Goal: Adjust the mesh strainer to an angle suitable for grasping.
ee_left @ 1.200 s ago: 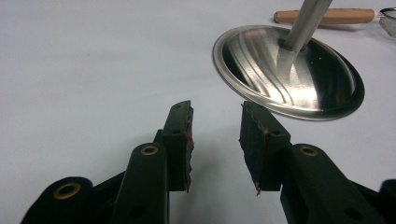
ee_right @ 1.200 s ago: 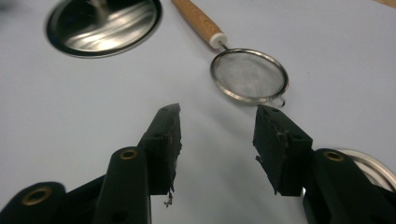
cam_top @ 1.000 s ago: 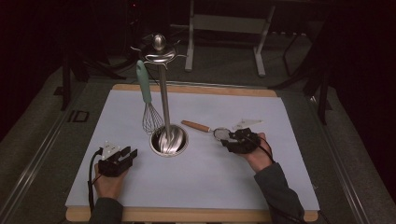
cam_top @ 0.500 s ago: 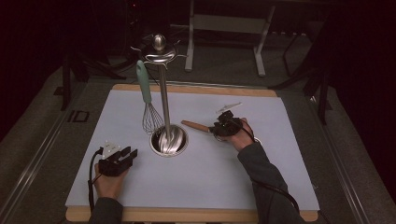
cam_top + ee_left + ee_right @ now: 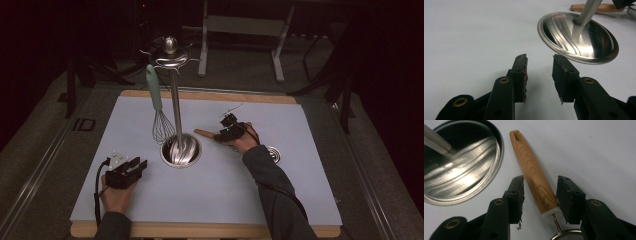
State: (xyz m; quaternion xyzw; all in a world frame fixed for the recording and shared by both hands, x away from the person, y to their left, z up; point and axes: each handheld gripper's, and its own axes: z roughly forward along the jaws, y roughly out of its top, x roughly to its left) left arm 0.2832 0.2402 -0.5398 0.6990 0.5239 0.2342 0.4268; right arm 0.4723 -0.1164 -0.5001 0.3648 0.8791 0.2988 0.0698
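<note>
Straddling the wooden handle (image 5: pixel 534 172) of a strainer (image 5: pixel 272 153) lying flat on the mat (image 5: pixel 300 130) beside the stand (image 5: pixel 181 150), the right gripper (image 5: pixel 226 129) has just been opening its jaws, pads clear of the wood. The left gripper (image 5: pixel 539 75) rests wide and empty near the stand's base, where a whisk (image 5: pixel 159 112) hangs.

High view: fixed above the person's edge of the pale grey table mat (image 5: pixel 150 210), facing forward and down, far enough to take in the round polished steel stand base (image 5: pixel 181 150) and both hands. Left gripper view: low over the mat, close, base (image 5: pixel 579 37) ahead-right of its jaws. Right gripper view: very close, base (image 5: pixel 461 167) at upper left. All three share that base; the tapered wooden handle (image 5: pixel 534 175) beside it appears in all three too.
</note>
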